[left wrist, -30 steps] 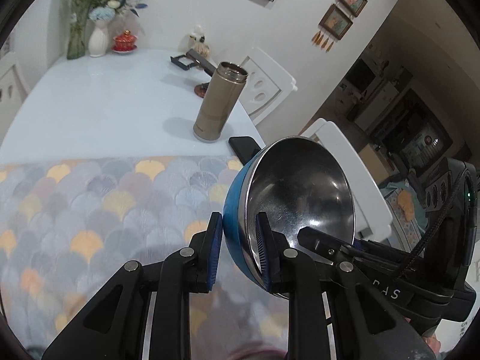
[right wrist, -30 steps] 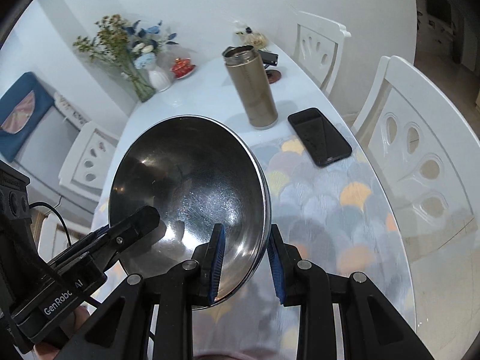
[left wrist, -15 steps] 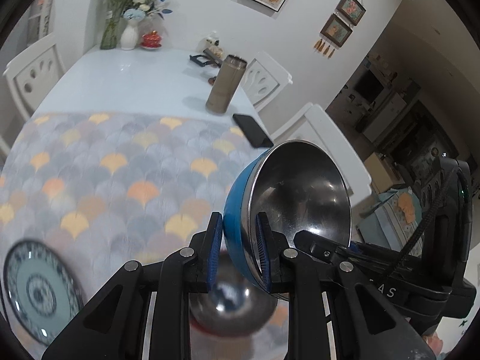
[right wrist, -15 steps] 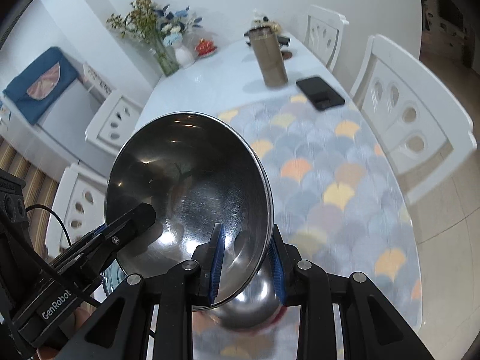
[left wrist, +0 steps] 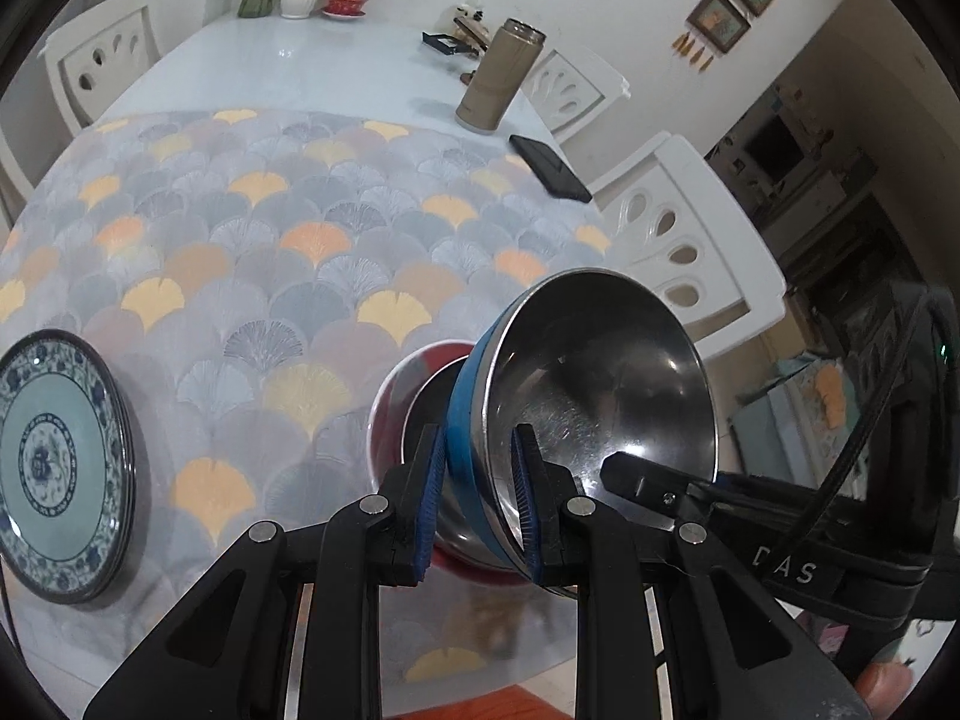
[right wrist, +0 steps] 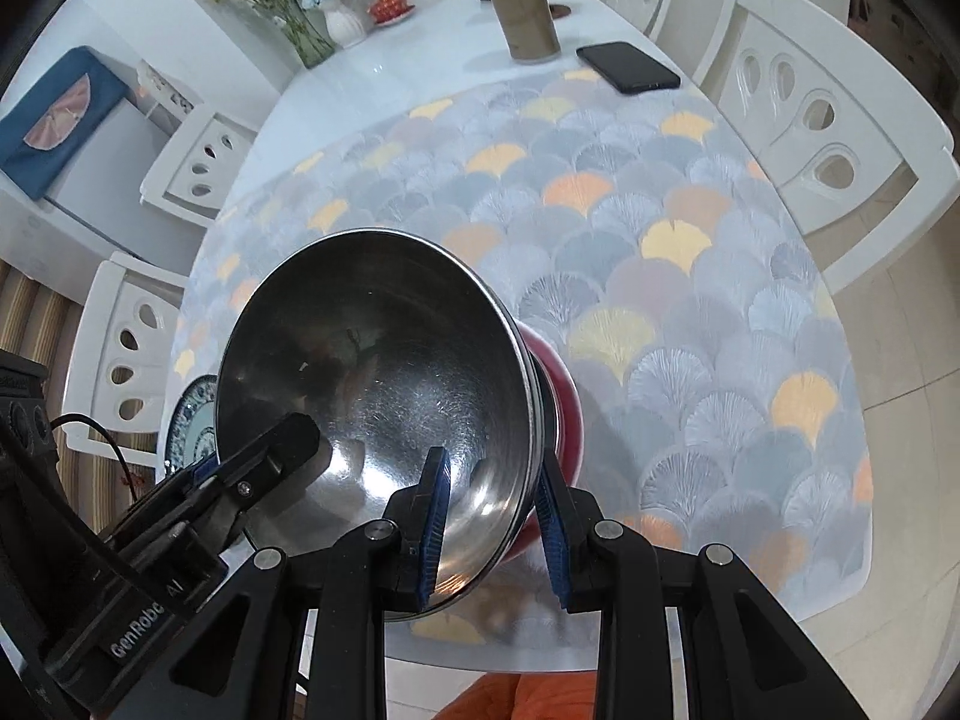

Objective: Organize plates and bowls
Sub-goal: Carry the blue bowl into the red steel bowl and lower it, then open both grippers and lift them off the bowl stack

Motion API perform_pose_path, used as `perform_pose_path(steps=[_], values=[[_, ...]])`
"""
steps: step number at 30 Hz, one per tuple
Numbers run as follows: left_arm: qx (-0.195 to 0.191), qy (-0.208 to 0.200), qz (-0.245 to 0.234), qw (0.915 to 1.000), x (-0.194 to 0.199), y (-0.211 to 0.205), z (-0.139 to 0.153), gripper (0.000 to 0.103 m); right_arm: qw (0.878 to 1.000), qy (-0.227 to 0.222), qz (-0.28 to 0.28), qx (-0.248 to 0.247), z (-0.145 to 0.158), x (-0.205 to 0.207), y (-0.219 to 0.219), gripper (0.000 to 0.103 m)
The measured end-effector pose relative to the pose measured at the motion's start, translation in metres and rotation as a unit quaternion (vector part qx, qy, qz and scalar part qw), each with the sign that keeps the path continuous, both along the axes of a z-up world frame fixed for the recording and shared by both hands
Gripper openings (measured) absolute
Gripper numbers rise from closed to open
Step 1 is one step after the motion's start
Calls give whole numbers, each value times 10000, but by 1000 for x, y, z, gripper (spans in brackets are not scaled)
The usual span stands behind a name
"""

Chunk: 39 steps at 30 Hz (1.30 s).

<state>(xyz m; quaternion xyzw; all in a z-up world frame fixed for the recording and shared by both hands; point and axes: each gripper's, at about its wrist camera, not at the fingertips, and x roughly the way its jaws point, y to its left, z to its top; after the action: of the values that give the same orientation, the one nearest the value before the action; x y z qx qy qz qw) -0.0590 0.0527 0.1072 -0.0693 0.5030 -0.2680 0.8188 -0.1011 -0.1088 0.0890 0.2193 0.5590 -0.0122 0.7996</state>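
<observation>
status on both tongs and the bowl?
Left tongs and right tongs both shut on blue bowl rim, bowl tilted. Red bowl directly beneath. Nothing in the way.

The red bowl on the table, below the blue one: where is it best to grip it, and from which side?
Probably the rim of the red bowl on its side facing the patterned plate, coming from above, one finger inside the wall and one outside. It stands upright with a thin rim, and the blue bowl covers its other side.
</observation>
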Motion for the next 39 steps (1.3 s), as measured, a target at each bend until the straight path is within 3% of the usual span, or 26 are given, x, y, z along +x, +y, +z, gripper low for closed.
perform_pose_path(steps=[15,30,39], values=[[303,80,-104,9995,3,-9,-13,20,9997,209,-92,6,-16,2,-3,28],[328,170,302,9989,-4,11,-18,44,9999,103,-20,-103,-11,-2,3,28],[280,274,360,9986,-12,15,-24,44,9998,166,47,-56,-17,-8,7,28]])
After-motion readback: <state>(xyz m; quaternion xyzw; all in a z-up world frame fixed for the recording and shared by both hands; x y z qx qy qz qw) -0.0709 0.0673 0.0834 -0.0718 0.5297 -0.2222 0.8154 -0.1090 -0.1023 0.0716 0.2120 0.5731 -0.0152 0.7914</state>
